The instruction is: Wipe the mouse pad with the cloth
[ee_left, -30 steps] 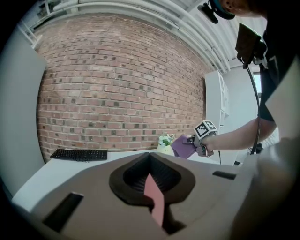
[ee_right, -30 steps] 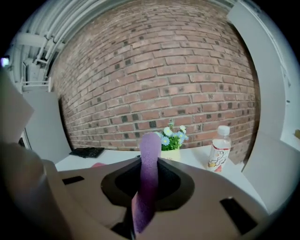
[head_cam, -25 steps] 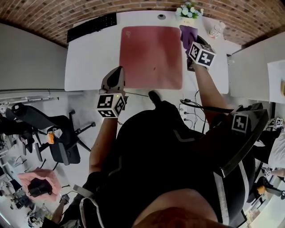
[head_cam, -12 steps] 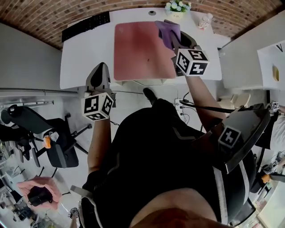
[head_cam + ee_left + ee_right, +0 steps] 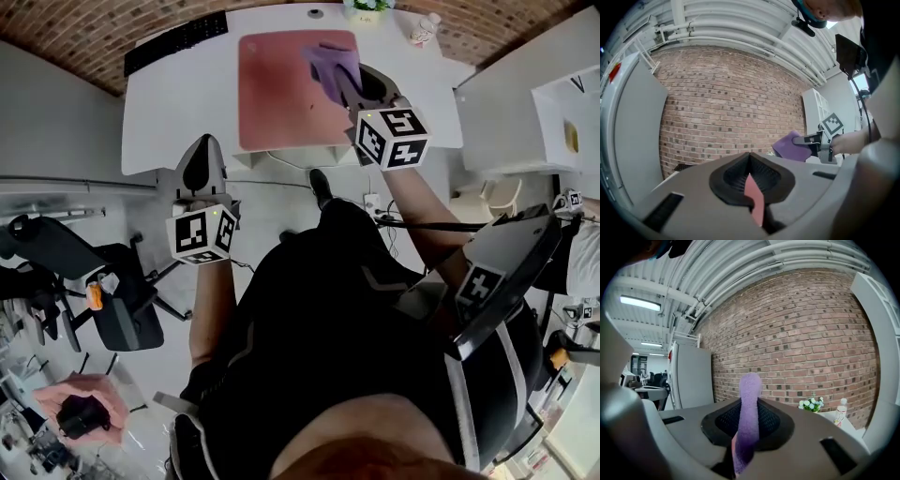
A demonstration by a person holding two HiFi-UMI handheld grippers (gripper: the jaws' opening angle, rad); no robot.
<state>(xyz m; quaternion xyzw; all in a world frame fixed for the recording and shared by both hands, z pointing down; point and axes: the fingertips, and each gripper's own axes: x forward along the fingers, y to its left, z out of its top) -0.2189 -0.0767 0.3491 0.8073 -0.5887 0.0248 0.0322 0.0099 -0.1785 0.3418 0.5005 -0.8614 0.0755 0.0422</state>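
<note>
A large, square, reddish-pink mouse pad [image 5: 277, 94] lies flat on the white desk [image 5: 178, 103], with its near edge close to the desk's front edge. A soft purple cloth [image 5: 330, 67] sits bunched and folded over the pad's right half, toward the far corner; whether it presses on the surface cannot be told. The cloth is pinched between the jaws of the right gripper [image 5: 349, 89], and in the right gripper view its folded edge rises above them as a narrow fleecy ridge.
</note>
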